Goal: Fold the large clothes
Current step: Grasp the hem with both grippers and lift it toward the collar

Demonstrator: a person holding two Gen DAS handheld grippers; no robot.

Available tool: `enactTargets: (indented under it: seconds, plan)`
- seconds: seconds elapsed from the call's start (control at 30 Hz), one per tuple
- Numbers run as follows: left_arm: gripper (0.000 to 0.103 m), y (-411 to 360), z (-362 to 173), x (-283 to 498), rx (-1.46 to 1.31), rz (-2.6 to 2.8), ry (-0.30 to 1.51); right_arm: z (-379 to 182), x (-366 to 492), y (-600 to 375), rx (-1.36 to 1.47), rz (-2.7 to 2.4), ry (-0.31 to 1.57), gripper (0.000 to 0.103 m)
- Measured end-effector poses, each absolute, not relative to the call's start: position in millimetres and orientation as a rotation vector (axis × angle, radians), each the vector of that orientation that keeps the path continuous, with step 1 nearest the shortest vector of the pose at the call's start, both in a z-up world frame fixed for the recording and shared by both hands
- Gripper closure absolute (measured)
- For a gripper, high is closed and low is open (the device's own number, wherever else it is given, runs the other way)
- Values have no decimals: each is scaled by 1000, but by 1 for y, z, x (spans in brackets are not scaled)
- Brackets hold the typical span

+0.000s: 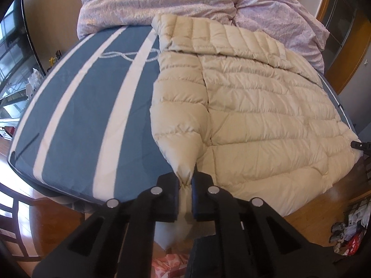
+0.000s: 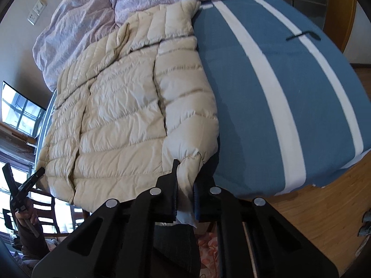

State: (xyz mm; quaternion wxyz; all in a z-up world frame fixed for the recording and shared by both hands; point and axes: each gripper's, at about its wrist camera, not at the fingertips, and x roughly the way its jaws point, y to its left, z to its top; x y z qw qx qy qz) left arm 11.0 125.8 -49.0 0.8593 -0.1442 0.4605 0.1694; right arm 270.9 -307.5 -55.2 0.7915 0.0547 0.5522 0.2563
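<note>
A cream quilted puffer jacket [image 1: 255, 106] lies flat on a blue bed cover with white stripes [image 1: 81, 115]. In the left wrist view my left gripper [image 1: 185, 185] is shut on the sleeve end at the jacket's near left corner, and the fabric is bunched between the pads. In the right wrist view the jacket [image 2: 116, 106] fills the left half of the bed [image 2: 255, 92]. There my right gripper [image 2: 185, 185] is shut on the cuff of the near right sleeve, which is pinched and slightly raised off the cover.
A rumpled lilac duvet [image 1: 150, 2] is piled at the far end of the bed, touching the jacket's collar. Wooden floor [image 2: 324, 208] lies beyond the near bed edge. A wooden chair [image 1: 14, 213] stands at the left, and clutter [image 1: 352, 231] lies on the floor at the right.
</note>
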Motion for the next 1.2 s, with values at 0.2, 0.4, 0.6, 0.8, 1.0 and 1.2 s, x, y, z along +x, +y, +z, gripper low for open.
enactTargets:
  seconds: [0.2,0.4,0.6,0.8,1.0,1.2]
  plan:
    - [95,128,-28,17,-271,379,920,-36,280,-299,96,525,1128,93]
    - [95,136,-3,30,-242,413,859,-15,294,-282,55,502,1065,93]
    - [95,152,16,57,-218,457,820,0,321,-259,8,476,1008,93]
    - [95,174,26,98,-220,496,812,5,353,-237,-22,456,973,93]
    - [95,199,35,145,-265,508,793,2,396,-218,-12,432,947,93]
    - [95,225,41,194,-309,525,765,8,430,-202,26,395,871,93]
